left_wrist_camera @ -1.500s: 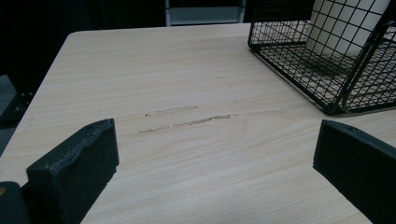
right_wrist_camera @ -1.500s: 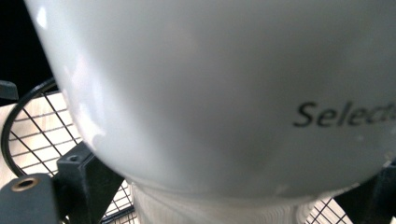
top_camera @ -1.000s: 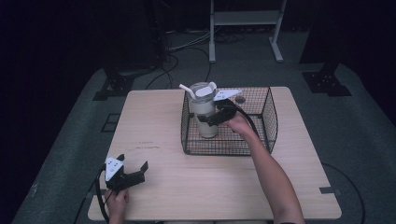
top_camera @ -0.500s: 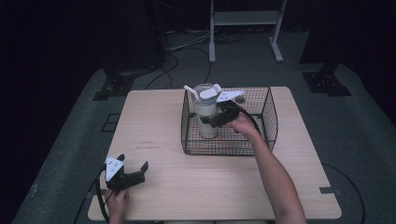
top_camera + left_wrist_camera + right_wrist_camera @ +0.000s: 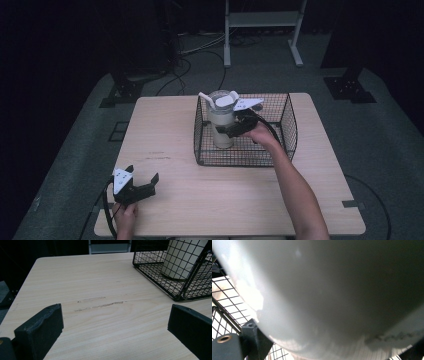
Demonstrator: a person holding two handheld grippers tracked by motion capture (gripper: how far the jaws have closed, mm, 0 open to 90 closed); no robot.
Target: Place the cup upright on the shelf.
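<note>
Right gripper (image 5: 231,131) jaws clamped round the cream cylindrical tumbler with lid and straw (image 5: 220,120), which stands upright inside the black wire basket (image 5: 285,131). Left gripper (image 5: 136,186) rests on the light wooden table (image 5: 215,195), jaws spread wide with nothing between them

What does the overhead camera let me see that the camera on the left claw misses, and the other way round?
High view alone: the person's forearms, the right claw closed around the cream tumbler standing inside the wire basket, the tumbler's lid and straw, the left claw from outside, and the floor with cables. Left claw view alone: close up, its two black jaws standing wide apart with nothing between them, and faint scuff marks on the wood. Both share: the wooden table, the basket and the tumbler's lower body.
</note>
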